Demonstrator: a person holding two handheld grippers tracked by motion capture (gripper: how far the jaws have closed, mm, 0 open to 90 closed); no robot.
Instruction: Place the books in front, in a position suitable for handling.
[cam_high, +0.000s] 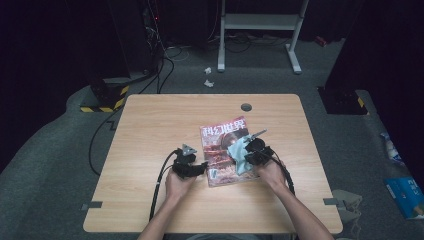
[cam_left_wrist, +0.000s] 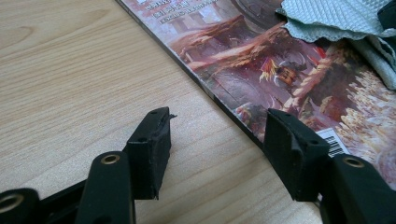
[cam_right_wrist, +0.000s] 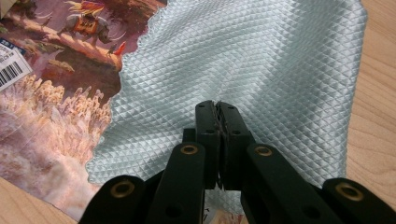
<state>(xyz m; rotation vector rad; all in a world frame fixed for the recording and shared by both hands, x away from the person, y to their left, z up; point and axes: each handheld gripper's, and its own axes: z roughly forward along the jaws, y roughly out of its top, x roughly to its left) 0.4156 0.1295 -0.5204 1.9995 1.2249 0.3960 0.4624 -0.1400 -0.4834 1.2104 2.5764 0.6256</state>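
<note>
right gripper (cam_right_wrist: 218, 109) pinches the cloth (cam_right_wrist: 243, 70) on the magazine (cam_high: 222, 150); left gripper (cam_left_wrist: 215, 135) gapes at its spine, so wiping may drag it.

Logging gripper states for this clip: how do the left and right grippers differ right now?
The left gripper has its jaws apart, holding nothing, straddling the magazine edge; the right gripper is pinched shut on the pale cloth. The left sits over bare table, the right over the magazine. Both are black and hand-held.

A lab recording bay: dark curtains, grey carpet, a lone wooden worktop (cam_high: 150, 120), trailing cables (cam_high: 165, 65) and hazard-striped stand bases (cam_high: 102, 102).
</note>
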